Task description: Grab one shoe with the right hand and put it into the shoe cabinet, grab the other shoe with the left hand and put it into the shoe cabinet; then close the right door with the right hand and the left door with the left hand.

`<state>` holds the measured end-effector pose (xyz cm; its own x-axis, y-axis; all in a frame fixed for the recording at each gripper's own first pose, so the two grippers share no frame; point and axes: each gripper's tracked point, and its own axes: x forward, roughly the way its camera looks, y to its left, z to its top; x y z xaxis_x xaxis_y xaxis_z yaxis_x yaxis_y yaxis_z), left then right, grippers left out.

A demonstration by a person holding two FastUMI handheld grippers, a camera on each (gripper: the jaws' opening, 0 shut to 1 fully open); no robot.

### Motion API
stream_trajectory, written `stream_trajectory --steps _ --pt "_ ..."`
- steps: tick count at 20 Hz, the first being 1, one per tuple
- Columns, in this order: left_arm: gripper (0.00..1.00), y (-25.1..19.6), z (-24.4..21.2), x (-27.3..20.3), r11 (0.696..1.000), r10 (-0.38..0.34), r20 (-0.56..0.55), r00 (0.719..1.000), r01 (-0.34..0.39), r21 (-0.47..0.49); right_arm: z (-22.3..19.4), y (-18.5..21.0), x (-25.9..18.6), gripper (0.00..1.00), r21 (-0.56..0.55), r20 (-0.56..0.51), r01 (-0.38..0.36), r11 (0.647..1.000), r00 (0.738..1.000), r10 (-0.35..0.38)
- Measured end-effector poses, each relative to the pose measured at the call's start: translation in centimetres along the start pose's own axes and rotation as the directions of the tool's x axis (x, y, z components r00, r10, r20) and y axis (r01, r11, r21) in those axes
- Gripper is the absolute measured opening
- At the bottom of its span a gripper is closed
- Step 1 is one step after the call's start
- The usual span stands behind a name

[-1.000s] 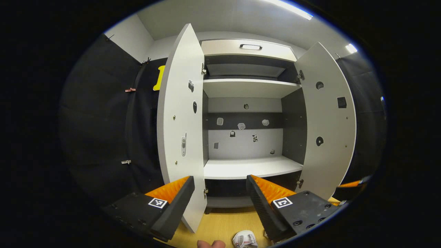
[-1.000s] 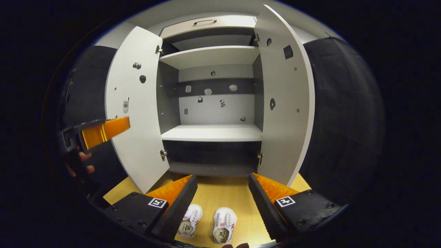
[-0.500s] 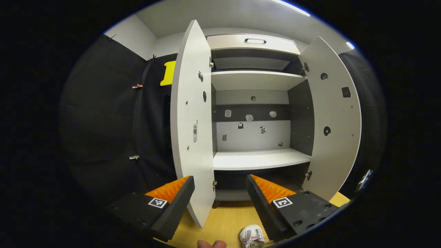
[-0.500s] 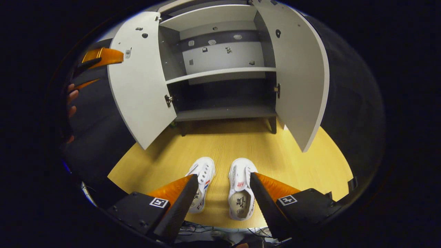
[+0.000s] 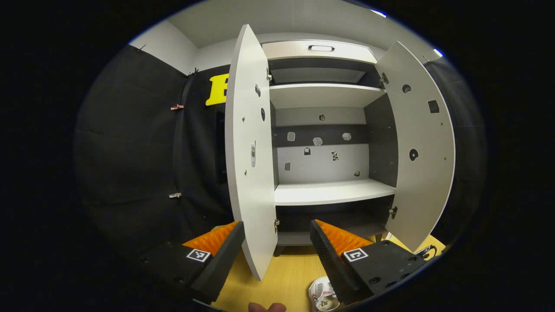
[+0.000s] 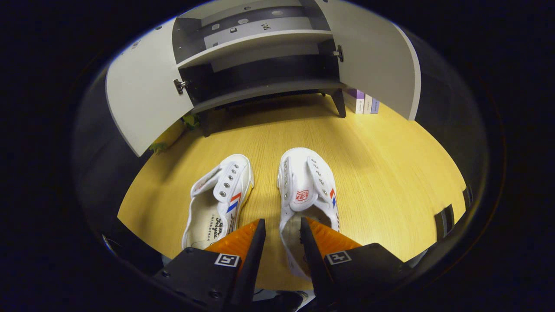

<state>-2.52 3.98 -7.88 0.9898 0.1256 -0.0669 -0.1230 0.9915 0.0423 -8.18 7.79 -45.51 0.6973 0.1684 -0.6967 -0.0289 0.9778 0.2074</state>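
Two white canvas shoes lie side by side on the wooden floor [image 6: 390, 164] in the right gripper view: the left shoe [image 6: 221, 195] and the right shoe [image 6: 308, 190]. My right gripper [image 6: 282, 222] hangs low over the right shoe's heel, open by a narrow gap. One finger is inside the shoe's opening, the other outside its left wall, with floor visible between. The shoe cabinet [image 6: 260, 89] stands beyond with both doors open. My left gripper [image 5: 276, 224] is open, held up facing the cabinet [image 5: 329, 193]; one shoe [image 5: 323, 294] peeks in below it.
The left door [image 5: 251, 173] swings out edge-on towards my left gripper; the right door [image 5: 425, 151] stands wide. Several books [image 6: 362, 102] stand by the cabinet's right leg and a green toy [image 6: 188, 121] by its left. A person's fingertip [image 5: 266, 307] shows at the bottom.
My right gripper has tilted down and dropped onto the right shoe, its fingers narrowing around the shoe's side wall. The left gripper has drifted slightly left, still open.
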Motion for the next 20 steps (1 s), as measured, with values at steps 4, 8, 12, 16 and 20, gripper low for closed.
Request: stream_trajectory --steps 4,8,12,16,20 --pt "0.95 0.3 -1.2 0.0 1.0 0.008 -0.015 1.0 -0.008 0.013 1.0 0.4 2.8 0.55 0.001 0.071 0.028 1.0 0.997 -0.028" --pt "0.95 0.7 -2.2 0.0 0.999 0.015 -0.029 0.999 -0.014 0.032 2.6 -0.7 4.2 0.15 0.048 0.159 0.075 0.996 0.984 -0.082" --pt "0.95 0.9 -2.7 0.5 0.999 0.018 -0.042 0.999 -0.017 0.027 2.5 -0.9 5.1 0.12 -0.001 0.155 0.054 0.999 0.986 -0.053" --pt "0.95 0.3 -2.8 0.9 1.0 0.003 -0.047 0.999 -0.002 0.027 4.3 -1.2 3.6 0.05 0.005 0.116 -0.001 1.0 0.993 0.0" --pt "0.95 -0.5 -2.1 1.6 1.0 -0.019 -0.039 0.999 0.02 0.019 7.1 -0.6 0.4 0.05 0.004 0.124 -0.056 0.998 0.991 0.055"
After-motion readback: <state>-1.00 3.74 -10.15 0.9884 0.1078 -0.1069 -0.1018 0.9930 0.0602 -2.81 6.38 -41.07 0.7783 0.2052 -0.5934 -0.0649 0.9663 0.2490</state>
